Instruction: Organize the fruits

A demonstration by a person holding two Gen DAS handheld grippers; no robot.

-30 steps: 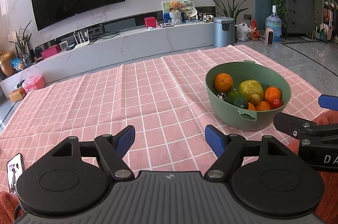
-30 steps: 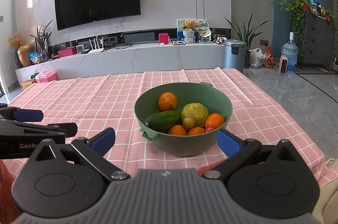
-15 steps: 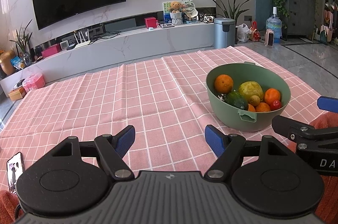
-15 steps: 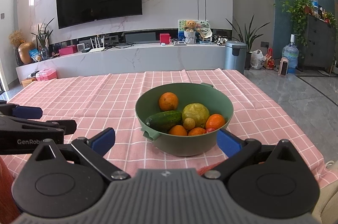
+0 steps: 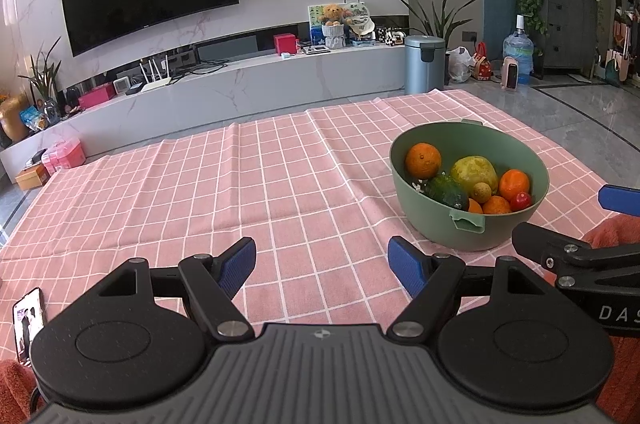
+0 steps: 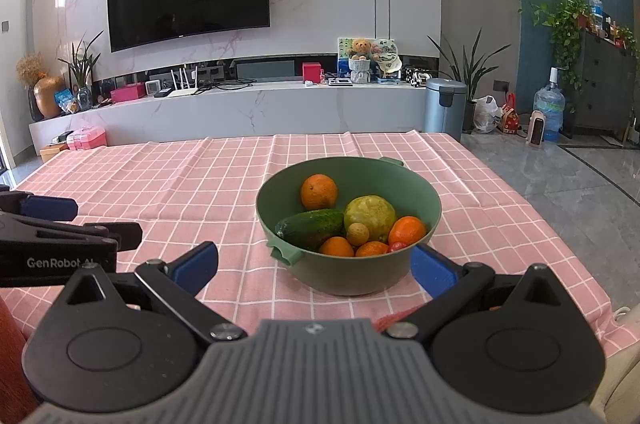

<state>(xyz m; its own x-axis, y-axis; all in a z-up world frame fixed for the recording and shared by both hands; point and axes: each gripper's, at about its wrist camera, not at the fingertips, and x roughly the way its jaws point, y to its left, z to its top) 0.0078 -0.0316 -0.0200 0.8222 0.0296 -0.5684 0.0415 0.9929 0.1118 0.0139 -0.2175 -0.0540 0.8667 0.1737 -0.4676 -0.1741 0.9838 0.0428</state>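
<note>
A green bowl (image 6: 424,195) stands on the pink checked tablecloth (image 6: 200,183). It holds several oranges (image 6: 319,191), a dark green cucumber (image 6: 310,228), a large yellow-green fruit (image 6: 370,214), a small yellow fruit and a small red one. My right gripper (image 6: 314,268) is open and empty just in front of the bowl. My left gripper (image 5: 322,262) is open and empty over bare cloth, left of the bowl (image 5: 404,179). The right gripper shows at the right edge of the left wrist view (image 5: 580,224).
A phone (image 5: 28,320) lies near the table's front left corner. The table's right edge (image 6: 560,236) drops to a grey tiled floor. Beyond the table stand a low marble TV bench (image 6: 240,107) and a metal bin (image 6: 446,107).
Both views have shifted only slightly; the bowl sits a little lower in the frames. Both grippers stay open and empty.
</note>
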